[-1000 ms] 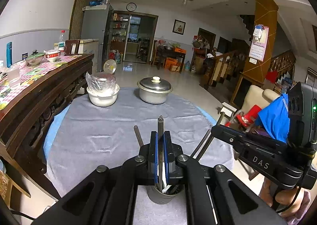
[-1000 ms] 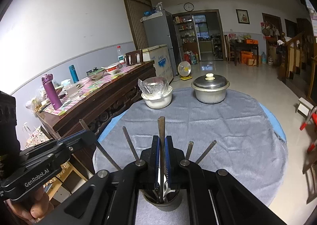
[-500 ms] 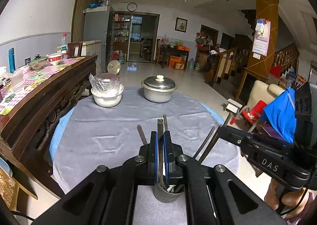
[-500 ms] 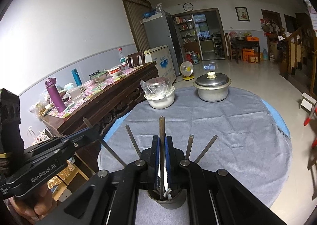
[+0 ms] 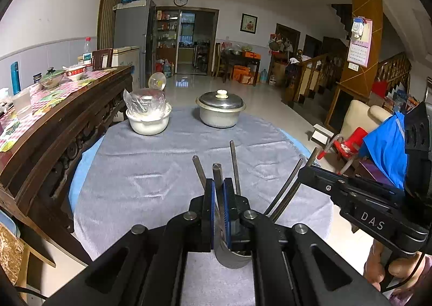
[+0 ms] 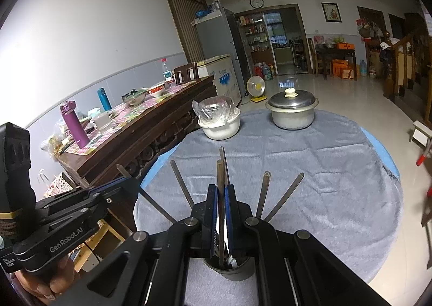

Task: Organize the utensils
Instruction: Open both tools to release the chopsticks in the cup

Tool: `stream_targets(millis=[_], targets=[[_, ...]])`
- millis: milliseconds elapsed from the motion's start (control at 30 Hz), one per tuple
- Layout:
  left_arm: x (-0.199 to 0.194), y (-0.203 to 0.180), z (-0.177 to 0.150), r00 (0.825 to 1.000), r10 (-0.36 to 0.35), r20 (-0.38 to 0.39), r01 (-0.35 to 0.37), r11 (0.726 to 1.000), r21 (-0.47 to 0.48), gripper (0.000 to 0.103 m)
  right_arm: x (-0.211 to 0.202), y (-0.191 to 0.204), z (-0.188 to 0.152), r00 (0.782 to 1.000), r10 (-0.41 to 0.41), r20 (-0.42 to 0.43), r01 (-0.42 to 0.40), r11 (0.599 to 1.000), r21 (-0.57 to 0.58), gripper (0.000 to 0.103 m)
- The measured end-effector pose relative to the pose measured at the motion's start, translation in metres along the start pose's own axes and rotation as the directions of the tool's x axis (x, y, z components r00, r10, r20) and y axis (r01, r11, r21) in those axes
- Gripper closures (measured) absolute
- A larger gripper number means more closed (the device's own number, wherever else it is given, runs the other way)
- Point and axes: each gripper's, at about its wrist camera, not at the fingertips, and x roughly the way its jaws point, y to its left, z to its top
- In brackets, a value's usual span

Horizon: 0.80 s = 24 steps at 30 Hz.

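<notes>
only readable stuff: "DAS" on the right gripper (image 5: 307, 171), "GenRobot.AI" on the left gripper (image 6: 127, 180).

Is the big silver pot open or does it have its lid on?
Lid on. The silver pot wears a domed metal lid with a pale knob.

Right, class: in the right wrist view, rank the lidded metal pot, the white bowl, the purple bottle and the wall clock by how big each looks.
1. lidded metal pot
2. white bowl, slightly smaller
3. purple bottle
4. wall clock, though it hangs far back, so apparent size only.
</notes>
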Motion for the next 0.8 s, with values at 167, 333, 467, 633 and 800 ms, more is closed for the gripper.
stream_targets(millis=[167,333,467,633,800], targets=[[0.003,0.0,-0.001,1.0,0.002,-0.014,-0.002,1.0,0.002,0.096,0.004,0.0,-0.001,1.0,0.007,-0.009,-0.007,1.0,0.004,0.096],[0.006,0.0,-0.002,1.0,0.006,-0.024,-0.006,1.0,-0.002,0.096,0.007,0.001,-0.003,1.0,0.016,-0.018,-0.016,1.0,0.004,0.096],[0.007,0.002,-0.002,0.999,0.016,-0.032,-0.016,1.0,-0.004,0.096,0.009,0.002,-0.005,0.999,0.023,-0.024,-0.023,1.0,0.003,0.096],[0.011,0.003,-0.003,0.999,0.03,-0.045,-0.03,1.0,-0.002,0.096,0.011,0.001,-0.005,0.999,0.032,-0.028,-0.031,0.999,0.007,0.096],[0.013,0.005,-0.003,0.998,0.046,-0.05,-0.045,0.999,0.003,0.095,0.011,0.002,-0.006,0.999,0.035,-0.028,-0.035,0.999,0.008,0.095]])
